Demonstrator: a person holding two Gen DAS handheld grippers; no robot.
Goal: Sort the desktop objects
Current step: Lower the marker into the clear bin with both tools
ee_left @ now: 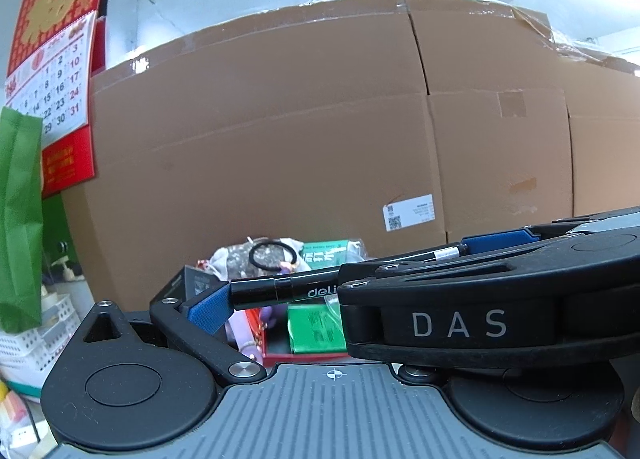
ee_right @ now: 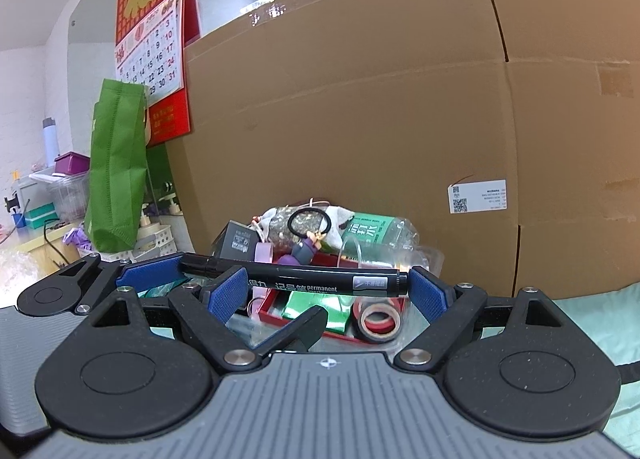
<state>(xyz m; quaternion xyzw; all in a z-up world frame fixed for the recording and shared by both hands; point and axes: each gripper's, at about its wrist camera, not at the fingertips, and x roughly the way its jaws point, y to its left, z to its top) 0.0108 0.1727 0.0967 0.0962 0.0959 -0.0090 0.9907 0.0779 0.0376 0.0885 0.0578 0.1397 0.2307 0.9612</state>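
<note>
Backdrop: stacked brown cardboard cartons stand directly behind the red tray and fill most of both views.
Hanging bag: a green non-woven bag hangs well to the left of the red tray, in front of a red-and-white wall calendar.
Right gripper: jaws spread wide, above the near edge of the red tray. In the right wrist view the marker lies crosswise over them; its plain end meets the right blue pad and its barrel passes behind the left blue pad. The pads do not close on it.
Left gripper: its left blue pad touches the capped end of the marker, to the left of the red tray. The right gripper's body hides its other finger – clamping cannot be determined.
Landmark: a shallow red rectangular tray lies below both grippers.
Bottle: a clear plastic bottle with a green label lies on its side at the far edge of the red tray.
Task item: a black permanent marker with white lettering sits level in the air above the red tray – spanning both grippers.
Packet: a green foil packet lies inside the red tray.
Tape: a red-and-white roll of tape sits at the right end of the red tray.
Hair tie: a black elastic hair tie rests on the clutter behind the red tray.
</note>
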